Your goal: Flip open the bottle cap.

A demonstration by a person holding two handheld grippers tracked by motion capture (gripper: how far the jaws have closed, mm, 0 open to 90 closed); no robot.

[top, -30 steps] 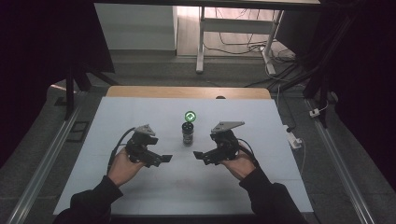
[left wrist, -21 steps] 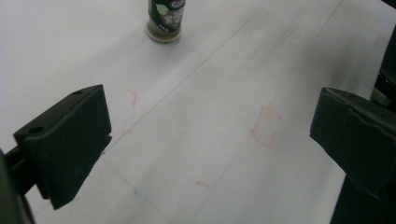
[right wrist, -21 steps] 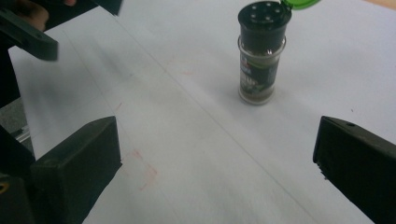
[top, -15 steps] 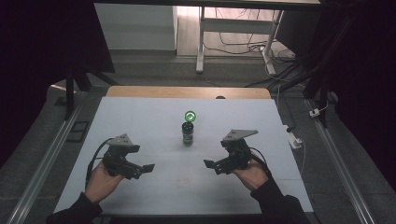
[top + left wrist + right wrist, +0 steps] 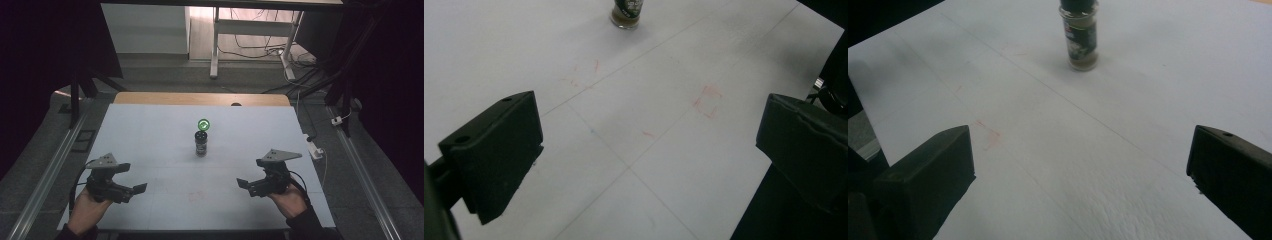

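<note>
No legible text, even on the jar's label.

Small dark-capped glass spice jar upright at centre of white bench; green round lid just behind it. Left hand-held gripper near-left of jar, right hand-held gripper near-right, both well apart from it.
</note>
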